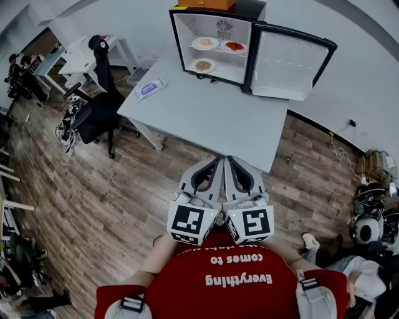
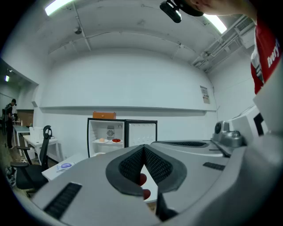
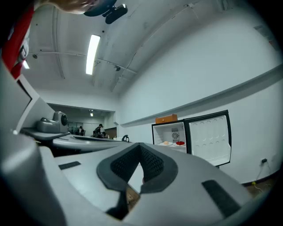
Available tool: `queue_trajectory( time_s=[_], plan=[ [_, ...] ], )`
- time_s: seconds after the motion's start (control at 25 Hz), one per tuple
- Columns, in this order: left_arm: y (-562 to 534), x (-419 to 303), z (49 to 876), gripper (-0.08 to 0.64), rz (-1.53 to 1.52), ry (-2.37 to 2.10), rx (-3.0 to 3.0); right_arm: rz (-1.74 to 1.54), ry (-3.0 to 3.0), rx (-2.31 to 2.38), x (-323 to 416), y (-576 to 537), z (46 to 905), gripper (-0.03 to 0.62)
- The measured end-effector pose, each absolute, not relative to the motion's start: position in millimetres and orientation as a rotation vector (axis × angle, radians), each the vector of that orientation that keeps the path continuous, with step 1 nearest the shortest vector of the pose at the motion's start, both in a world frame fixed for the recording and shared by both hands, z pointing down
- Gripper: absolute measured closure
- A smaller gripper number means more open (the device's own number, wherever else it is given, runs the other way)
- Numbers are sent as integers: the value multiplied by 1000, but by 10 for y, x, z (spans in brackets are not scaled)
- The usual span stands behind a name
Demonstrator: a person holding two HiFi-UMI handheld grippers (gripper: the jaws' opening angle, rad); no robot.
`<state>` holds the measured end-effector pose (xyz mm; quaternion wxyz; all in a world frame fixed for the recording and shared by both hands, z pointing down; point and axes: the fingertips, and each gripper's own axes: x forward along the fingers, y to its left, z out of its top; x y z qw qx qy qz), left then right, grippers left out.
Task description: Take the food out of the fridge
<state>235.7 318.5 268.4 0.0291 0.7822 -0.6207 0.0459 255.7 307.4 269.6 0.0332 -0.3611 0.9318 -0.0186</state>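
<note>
The person's red shirt (image 1: 218, 286), reading "Everything comes to", is sitting nearest. Just beyond it, the left gripper (image 1: 217, 163) and right gripper (image 1: 229, 161) are pointing toward the fridge (image 1: 176, 37), both closed tight and empty. Nothing is out yet: the food (image 1: 205, 43) is waiting on plates inside the fridge, whose door (image 1: 287, 65) is hanging open.

The food (image 1: 205, 42) in the fridge (image 1: 198, 25) is too small to identify. The top edge cuts off the orange box (image 1: 206, 4)
</note>
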Motion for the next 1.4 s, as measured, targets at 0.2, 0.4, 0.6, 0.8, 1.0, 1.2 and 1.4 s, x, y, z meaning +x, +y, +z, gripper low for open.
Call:
queue_trajectory(
  time_s=[0.2, 0.4, 0.6, 0.8, 1.0, 1.2, 1.4],
  plan=[
    [3144, 2424, 2729, 555, 150, -1908, 2416, -84, 2858, -1117, 2625, 3033, 2738, 580],
    [3041, 2527, 2768, 555, 165, -1893, 2413, -103, 2866, -1129, 2730, 2931, 2789, 580],
    [2979, 2692, 2838, 555, 188, -1878, 2412, -124, 2860, -1143, 2897, 2868, 2839, 580],
    [2999, 2830, 3005, 555, 177, -1854, 2378, -126, 2905, -1129, 3030, 2883, 3008, 580],
    [3009, 2842, 3137, 555, 284, -1840, 2380, -86, 3040, -1092, 2971, 2836, 3270, 580],
    [2928, 2725, 3092, 555, 322, -1917, 2387, -180, 3064, -964, 2819, 2749, 3270, 580],
    [2808, 2541, 3027, 555, 248, -1901, 2428, -79, 3034, -977, 2640, 2629, 3181, 580]
  ],
)
